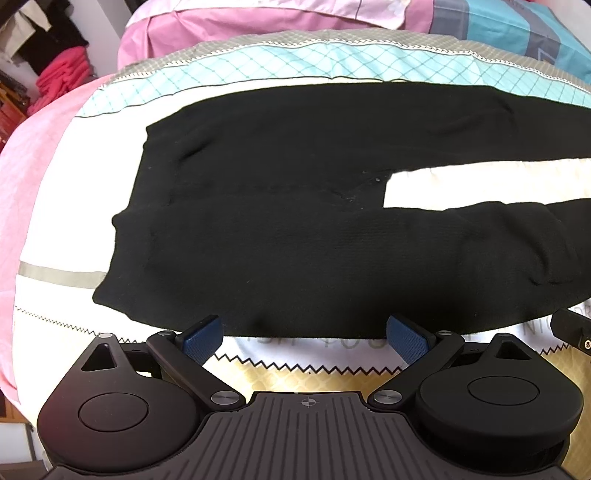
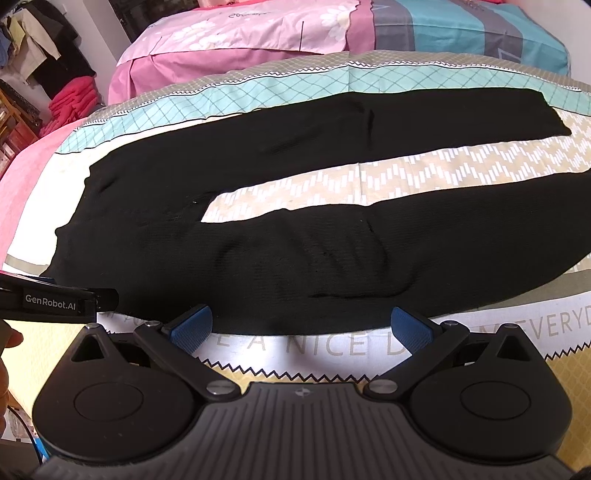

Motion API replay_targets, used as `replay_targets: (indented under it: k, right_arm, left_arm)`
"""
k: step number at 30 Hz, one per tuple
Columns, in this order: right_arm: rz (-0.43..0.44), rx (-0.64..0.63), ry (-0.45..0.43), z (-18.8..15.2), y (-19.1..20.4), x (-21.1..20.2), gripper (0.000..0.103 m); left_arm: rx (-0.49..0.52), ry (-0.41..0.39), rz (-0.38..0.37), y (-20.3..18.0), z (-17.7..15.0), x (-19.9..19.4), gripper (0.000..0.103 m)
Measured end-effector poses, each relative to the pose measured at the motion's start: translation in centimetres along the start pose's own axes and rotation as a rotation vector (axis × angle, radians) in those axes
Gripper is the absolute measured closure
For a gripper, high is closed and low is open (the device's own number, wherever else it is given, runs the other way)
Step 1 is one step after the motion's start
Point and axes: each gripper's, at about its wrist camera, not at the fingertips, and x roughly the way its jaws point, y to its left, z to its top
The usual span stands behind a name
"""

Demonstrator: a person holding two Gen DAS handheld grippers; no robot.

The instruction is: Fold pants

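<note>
Black pants point(image 1: 280, 229) lie flat on the bed, waistband to the left and both legs running right, spread apart with a strip of bedding between them. They also show in the right wrist view point(image 2: 295, 251). My left gripper point(image 1: 304, 332) is open, its blue pads point(image 1: 201, 336) just short of the near edge of the pants by the waist. My right gripper point(image 2: 301, 328) is open, its blue pads point(image 2: 412, 326) at the near edge of the near leg. Neither holds anything. The left gripper's body point(image 2: 55, 301) shows at the left of the right wrist view.
The patterned bedspread point(image 2: 443, 170) has a printed band along its near edge point(image 2: 332, 347). A pink blanket point(image 1: 44, 155) hangs on the left. A second bed with pink and blue covers point(image 2: 295, 33) stands behind. Red clothes point(image 2: 70, 103) and hanging garments are at far left.
</note>
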Motion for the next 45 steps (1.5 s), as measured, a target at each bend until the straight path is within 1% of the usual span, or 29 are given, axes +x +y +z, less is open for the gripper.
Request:
replay_targets:
  k: [15,20,23,24,26,28,29,30,31,32,33,34,36,37,38,39,40,42,44,45]
  right_arm:
    - [0.007,0.031,0.013,0.0,-0.8,0.3,0.000]
    - [0.017,0.059,0.016,-0.1,-2.1,0.3,0.000]
    - [0.007,0.092,-0.015,-0.4,-4.7,-0.7,0.000]
    - [-0.002,0.122,-0.036,-0.5,-6.3,-1.2,0.000]
    - [-0.052,0.219,-0.090,-0.5,-10.3,-2.5,0.000]
    - [-0.126,0.355,-0.153,-0.6,-15.1,-3.5,0.002]
    - [-0.157,0.417,-0.171,-0.7,-17.0,-3.7,0.010]
    - [-0.187,0.489,-0.188,-0.7,-19.2,-3.8,0.026]
    - [-0.210,0.567,-0.207,-0.8,-21.4,-3.8,0.035]
    - [-0.224,0.620,-0.222,-0.9,-22.9,-3.7,0.050]
    - [-0.229,0.666,-0.233,-1.1,-24.2,-3.3,0.052]
    - [-0.209,0.713,-0.248,-1.3,-25.2,-2.9,0.052]
    - [-0.127,0.753,-0.296,-2.0,-26.3,-2.2,0.050]
    - [-0.094,0.744,-0.323,-2.1,-26.3,-1.9,0.048]
    - [-0.080,0.714,-0.341,-2.1,-26.1,-1.5,0.043]
    - [-0.075,0.676,-0.358,-1.8,-25.8,-1.1,0.040]
    - [-0.068,0.636,-0.372,-1.4,-25.6,-0.6,0.039]
    - [-0.045,0.611,-0.388,-0.6,-25.6,0.0,0.035]
    - [-0.006,0.620,-0.410,-0.2,-26.2,0.4,0.036]
    - [0.000,0.622,-0.418,-0.1,-26.4,0.6,0.043]
  left_arm:
    - [0.012,0.011,0.005,-0.8,0.4,0.7,0.000]
    - [0.014,0.016,-0.011,-1.0,0.4,1.3,0.000]
    - [-0.017,0.006,-0.040,-0.1,0.5,2.7,0.000]
    - [-0.029,0.004,-0.041,0.3,0.5,3.3,0.000]
    - [-0.056,0.009,-0.030,1.5,0.5,4.7,0.000]
    - [-0.082,0.018,-0.028,2.7,0.3,5.9,0.000]
    - [-0.093,0.033,-0.028,3.2,0.2,6.6,0.000]
    - [-0.105,0.049,-0.039,3.6,0.1,7.4,0.000]
    - [-0.109,0.035,-0.056,3.9,-0.2,7.7,0.000]
    - [-0.095,0.018,-0.053,3.8,-0.3,7.7,0.000]
    - [-0.075,0.011,-0.043,3.5,-0.3,7.6,0.000]
    - [-0.061,0.008,-0.033,3.2,-0.3,7.6,0.000]
    - [-0.065,0.017,-0.033,3.2,-0.2,7.7,0.000]
    - [-0.074,0.028,-0.038,3.3,-0.1,7.7,0.000]
    - [-0.075,0.036,-0.039,3.3,0.0,7.8,0.000]
    - [-0.071,0.043,-0.036,3.3,0.2,7.8,0.000]
    - [-0.070,0.046,-0.032,3.2,0.1,7.8,0.000]
    - [-0.074,0.052,-0.027,3.1,0.2,7.9,0.000]
    - [-0.078,0.055,-0.022,3.1,0.3,8.0,0.000]
    - [-0.080,0.055,-0.020,3.1,0.2,8.0,0.000]
